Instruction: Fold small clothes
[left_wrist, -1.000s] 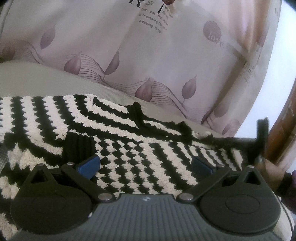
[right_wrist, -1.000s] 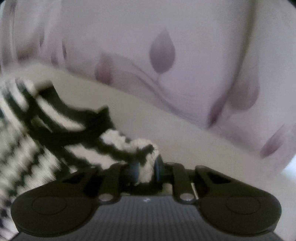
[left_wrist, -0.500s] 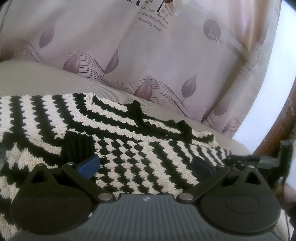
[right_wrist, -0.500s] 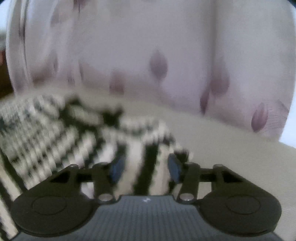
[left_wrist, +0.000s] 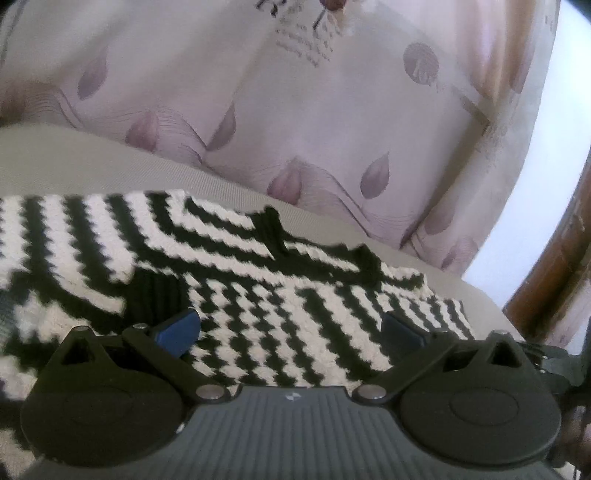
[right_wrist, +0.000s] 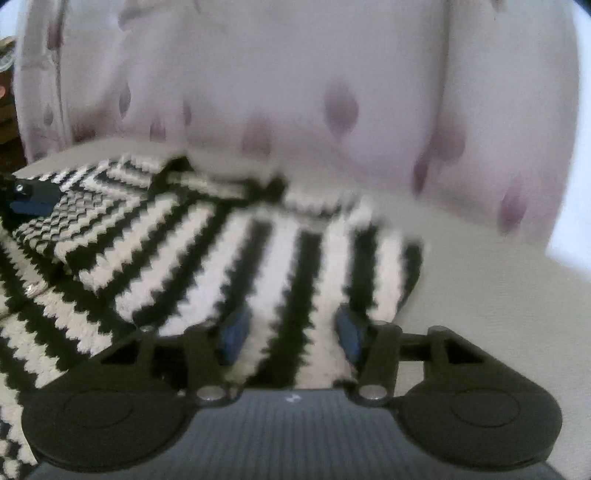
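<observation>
1. The black-and-white knitted sweater (left_wrist: 258, 306) lies spread on a beige cushioned surface (left_wrist: 110, 166), seemingly a sofa seat, with a leaf-patterned pale cloth (left_wrist: 295, 129) hanging behind it. In the right wrist view one sleeve or side panel (right_wrist: 122, 236) already lies folded inward over the body.
2. It looks like a thick, soft, chunky knit: light enough to lift by an edge, floppy, likely to sag and stretch, and not slippery. The black ribbed cuff (left_wrist: 155, 295) and the hem edges look like the firmest places to pinch.
3. The left tongs (left_wrist: 290, 330) are spread wide above the middle of the sweater, gripping nothing.
4. The right tongs (right_wrist: 291, 332) are also parted, straddling the striped right edge of the knit (right_wrist: 314, 266); the fabric sits between the blue pads (right_wrist: 234, 332) but is not squeezed.
5. A judgement: a fold seems partly made, and the next pinch should take both layers near an edge, since a loose knit slumps from a single-layer hold.
</observation>
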